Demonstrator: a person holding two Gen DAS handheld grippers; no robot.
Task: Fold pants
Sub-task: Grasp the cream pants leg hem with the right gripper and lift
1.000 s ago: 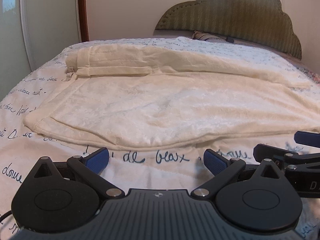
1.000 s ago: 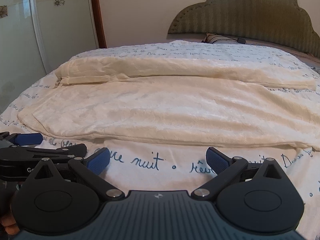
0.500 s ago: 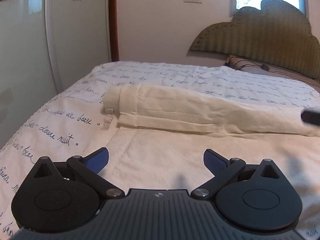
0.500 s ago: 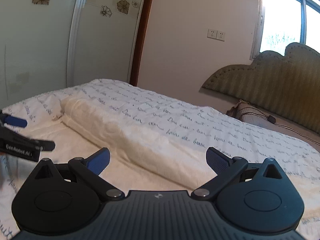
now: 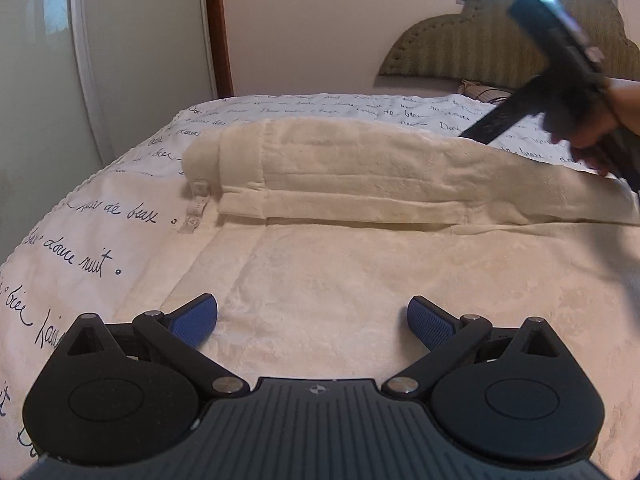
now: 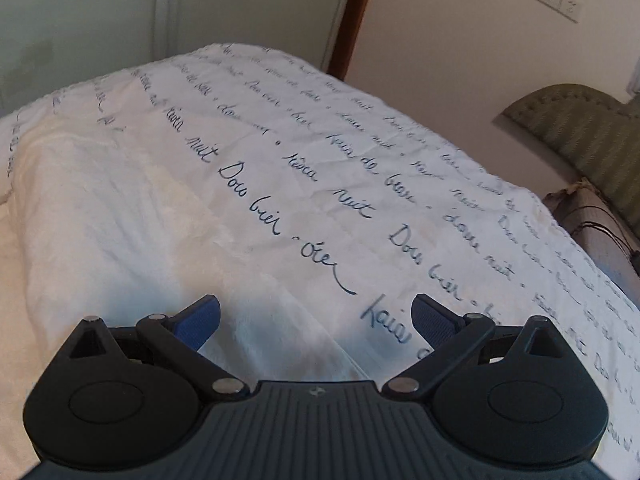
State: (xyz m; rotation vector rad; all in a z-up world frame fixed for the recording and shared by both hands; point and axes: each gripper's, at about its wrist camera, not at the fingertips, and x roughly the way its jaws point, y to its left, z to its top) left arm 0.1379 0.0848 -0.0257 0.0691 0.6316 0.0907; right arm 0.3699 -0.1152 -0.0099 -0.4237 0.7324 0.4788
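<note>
Cream pants (image 5: 340, 264) lie spread flat on the bed, their far part a folded band with the waistband end (image 5: 236, 176) at the left. My left gripper (image 5: 312, 320) is open and empty, low over the near part of the pants. My right gripper (image 6: 316, 320) is open and empty over the pants' far edge (image 6: 120, 216), where the cloth meets the sheet. In the left wrist view the right gripper's body (image 5: 560, 64) and the hand holding it show at upper right, above the far edge of the pants.
The bed has a white sheet with blue handwriting (image 6: 320, 184). A green padded headboard (image 5: 460, 52) and a pillow (image 6: 600, 220) are at the far right. A white wardrobe (image 5: 100, 60) stands by the bed's left side.
Both grippers moved forward from the near edge of the bed over the pants. The right gripper went further, to the far edge, and tilted down. Both stayed open.
</note>
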